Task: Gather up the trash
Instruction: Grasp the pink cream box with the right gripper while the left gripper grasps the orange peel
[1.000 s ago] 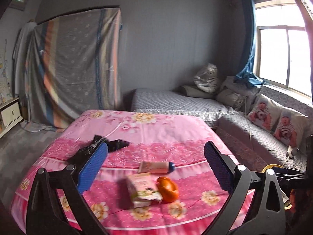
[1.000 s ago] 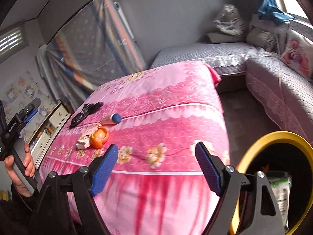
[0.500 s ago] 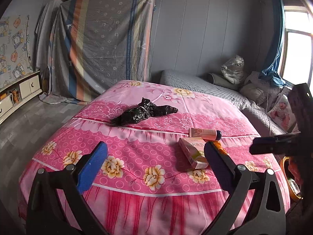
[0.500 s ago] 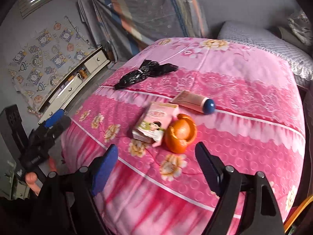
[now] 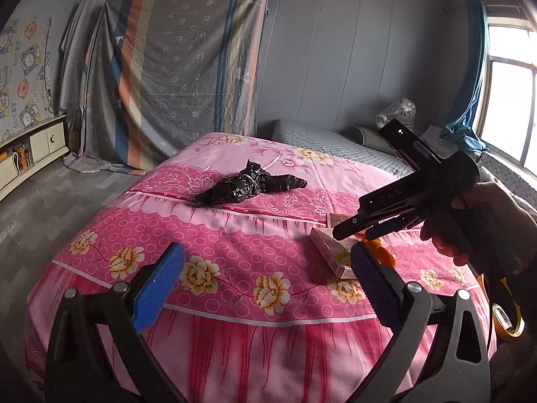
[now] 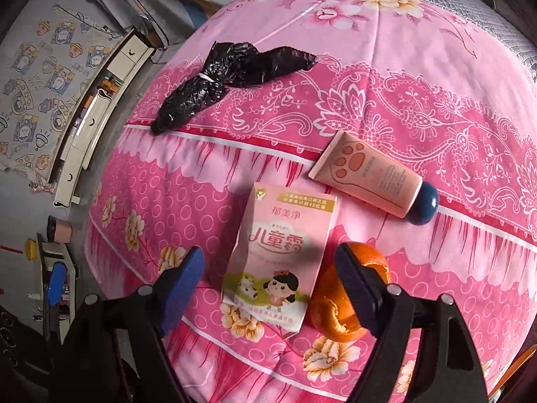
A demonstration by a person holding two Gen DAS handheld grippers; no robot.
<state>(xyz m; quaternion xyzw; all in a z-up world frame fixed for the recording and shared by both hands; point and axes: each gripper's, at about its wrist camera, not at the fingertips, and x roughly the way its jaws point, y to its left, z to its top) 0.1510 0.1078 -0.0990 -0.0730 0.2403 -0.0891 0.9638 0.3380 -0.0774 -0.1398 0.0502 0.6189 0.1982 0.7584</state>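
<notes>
On the pink flowered bed (image 6: 419, 77) lie a pink carton (image 6: 282, 252), an orange peel (image 6: 339, 315), a pink tube with a dark blue cap (image 6: 372, 174) and a crumpled black plastic bag (image 6: 218, 80). My right gripper (image 6: 268, 282) is open, low over the carton, its fingers either side of the carton's near end; the right finger overlaps the peel. My left gripper (image 5: 265, 285) is open and empty above the bed's near edge. In the left wrist view the bag (image 5: 248, 188) lies mid-bed and the carton (image 5: 332, 255) sits under the right gripper's body (image 5: 412, 194).
A yellow-rimmed bin (image 5: 503, 315) stands on the floor right of the bed. A low white cabinet (image 5: 30, 154) runs along the left wall. A grey sofa (image 5: 322, 137) sits behind the bed, beside a window (image 5: 510, 110). A striped sheet (image 5: 174, 77) hangs on the back wall.
My right gripper swung from the bin side over the bed and came down close over the carton and peel. My left gripper shifted left and nearer the bed's edge. Both stayed open.
</notes>
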